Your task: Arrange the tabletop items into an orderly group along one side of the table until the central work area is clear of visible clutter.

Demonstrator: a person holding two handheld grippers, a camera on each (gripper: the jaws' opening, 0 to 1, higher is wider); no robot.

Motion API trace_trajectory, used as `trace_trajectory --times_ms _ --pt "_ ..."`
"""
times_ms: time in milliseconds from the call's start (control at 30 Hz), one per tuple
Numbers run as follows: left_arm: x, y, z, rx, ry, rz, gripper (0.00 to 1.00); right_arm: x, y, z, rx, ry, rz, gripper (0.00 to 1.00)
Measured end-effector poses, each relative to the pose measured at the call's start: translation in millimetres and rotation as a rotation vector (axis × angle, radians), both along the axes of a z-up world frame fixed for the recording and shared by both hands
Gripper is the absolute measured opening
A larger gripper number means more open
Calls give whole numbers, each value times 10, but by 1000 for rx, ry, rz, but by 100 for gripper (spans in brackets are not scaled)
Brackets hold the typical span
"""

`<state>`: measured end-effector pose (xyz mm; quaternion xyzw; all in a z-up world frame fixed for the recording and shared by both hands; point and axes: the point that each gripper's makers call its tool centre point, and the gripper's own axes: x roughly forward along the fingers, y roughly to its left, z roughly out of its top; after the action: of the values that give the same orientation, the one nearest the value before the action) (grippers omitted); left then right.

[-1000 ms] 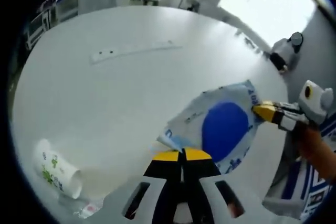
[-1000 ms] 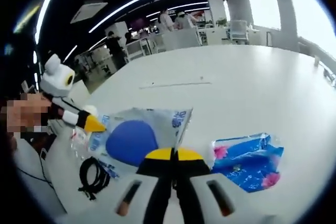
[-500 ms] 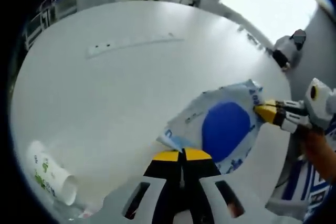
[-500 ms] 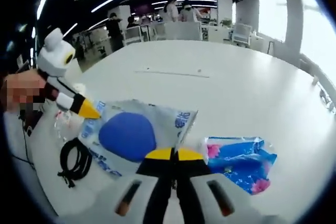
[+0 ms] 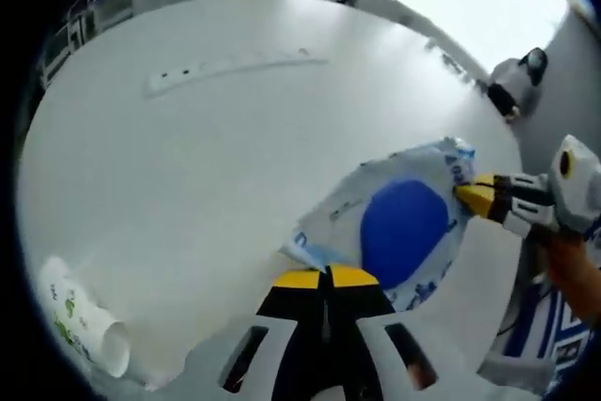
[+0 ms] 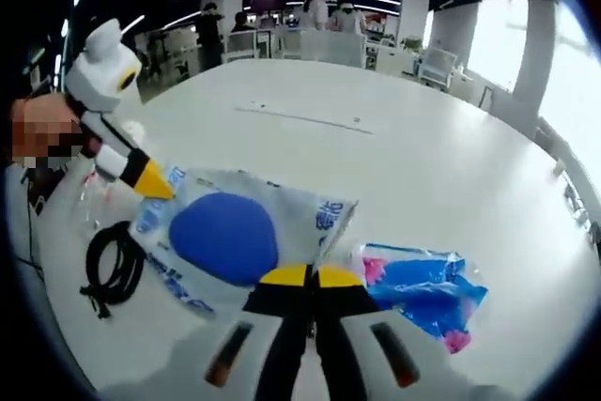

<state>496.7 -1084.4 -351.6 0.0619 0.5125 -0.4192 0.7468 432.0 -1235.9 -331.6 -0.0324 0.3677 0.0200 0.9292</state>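
1. The left gripper [image 5: 327,276] has its fingers pressed together on the near edge of a clear plastic bag [image 5: 394,223] with a big blue oval printed on it.
2. The right gripper [image 6: 302,275] has its fingers clamped on the opposite edge of the same bag [image 6: 235,237], so both grippers hold it over the white table [image 5: 216,157].
3. In the left gripper view, the right gripper's yellow tip meets the bag's right edge, with a hand [image 5: 575,274] behind it.
4. A paper cup [image 5: 80,321] with green print lies on its side at the near left of the table.
5. In the right gripper view, a blue packet [image 6: 423,293] with pink flowers lies on the table just right of the bag.
6. A coiled black cable [image 6: 111,265] lies left of the bag.
7. A long white strip [image 5: 230,68] lies across the far table.
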Motion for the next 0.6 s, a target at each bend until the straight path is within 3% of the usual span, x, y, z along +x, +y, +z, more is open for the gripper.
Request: trace_trajectory --times_ms 600 --pt "2 -15 -86 8 7 0 0 -31 -16 -112 -6 25 2 0"
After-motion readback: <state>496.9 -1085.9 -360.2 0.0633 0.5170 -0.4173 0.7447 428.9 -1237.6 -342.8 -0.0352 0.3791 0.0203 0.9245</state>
